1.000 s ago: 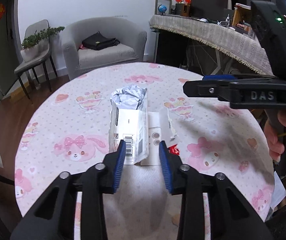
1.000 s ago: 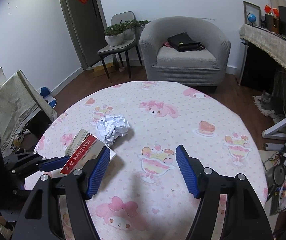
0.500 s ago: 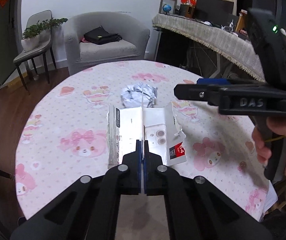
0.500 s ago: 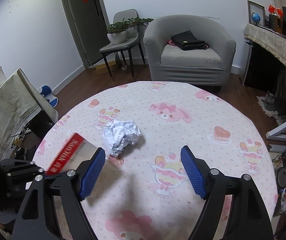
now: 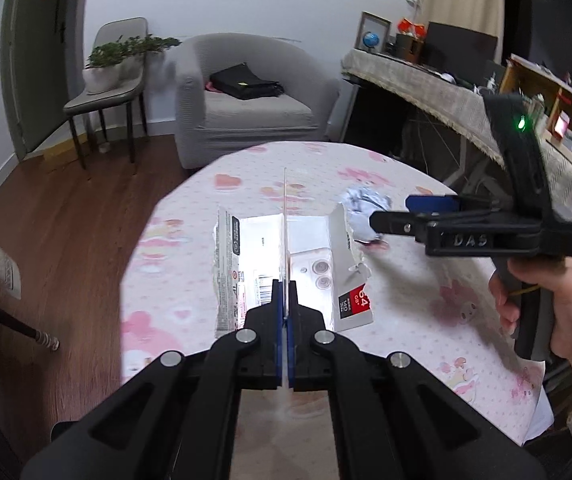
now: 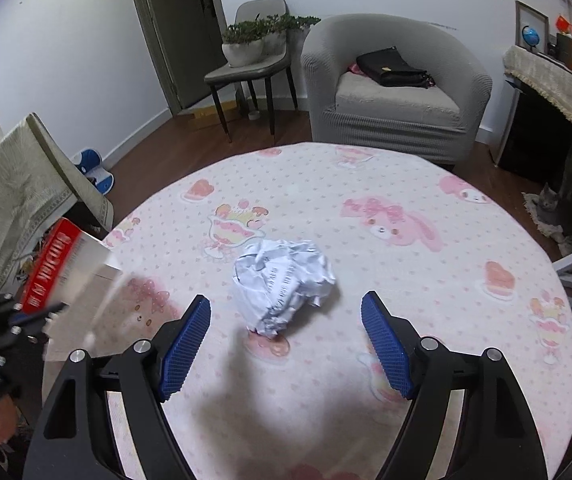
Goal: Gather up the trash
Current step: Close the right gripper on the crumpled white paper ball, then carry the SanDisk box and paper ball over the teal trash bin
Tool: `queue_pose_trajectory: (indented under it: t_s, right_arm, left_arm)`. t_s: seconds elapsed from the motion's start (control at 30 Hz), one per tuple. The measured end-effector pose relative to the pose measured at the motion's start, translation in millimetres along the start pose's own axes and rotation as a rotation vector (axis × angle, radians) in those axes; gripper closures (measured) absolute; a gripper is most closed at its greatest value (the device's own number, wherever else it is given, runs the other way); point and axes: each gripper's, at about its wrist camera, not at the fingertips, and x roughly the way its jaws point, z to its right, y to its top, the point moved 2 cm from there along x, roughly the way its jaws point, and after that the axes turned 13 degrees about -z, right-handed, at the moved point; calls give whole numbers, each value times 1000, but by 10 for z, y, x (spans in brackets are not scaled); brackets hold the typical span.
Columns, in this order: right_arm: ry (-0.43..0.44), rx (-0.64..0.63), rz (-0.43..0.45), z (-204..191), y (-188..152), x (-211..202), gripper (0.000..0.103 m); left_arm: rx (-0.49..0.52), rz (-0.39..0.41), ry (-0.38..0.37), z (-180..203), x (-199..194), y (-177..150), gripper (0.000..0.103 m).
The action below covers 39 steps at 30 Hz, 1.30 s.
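At the left of a round table (image 6: 426, 184) covered in a pink cartoon-print cloth, the left gripper (image 5: 284, 308) is clamped fully shut on the edge of a torn-open SanDisk memory-card package (image 5: 314, 264), its white flaps splayed either side of the jaws and the whole thing raised clear of the cloth; from the right wrist camera the same package shows its red printed face at the table's left edge. Toward the middle of the table lies a crumpled ball of white paper (image 6: 283, 280), printed with faint text, resting on the cloth and touched by nothing. To its right, a person's hand (image 5: 554, 312) carries the right gripper (image 6: 286, 342), its blue pads spread wide and empty, the paper ball lying just ahead of and between the fingertips. One piece of trash appears secured and the second is being lined up. The next move likely calls for lowering the open jaws around the ball, then squeezing gently, since loose paper may slip or spring aside.
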Motion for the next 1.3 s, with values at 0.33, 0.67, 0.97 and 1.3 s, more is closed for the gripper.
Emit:
queue_pose_trajectory:
  t_s: [0.33, 0.67, 0.97, 1.3]
  right_arm:
    - [-80, 5, -29, -158, 164, 218, 45]
    - [-76, -22, -2, -448, 160, 66, 45]
    - [-78, -75, 7, -772, -14, -102, 45]
    - [-53, -143, 32, -1210, -240, -312, 45]
  left_arm:
    - [-46, 11, 48, -372, -166, -130, 101]
    - [-115, 31, 108, -740, -412, -278, 101]
    - [-147, 64, 151, -873, -658, -364, 101]
    - [-167, 82, 203, -969, -842, -522, 101]
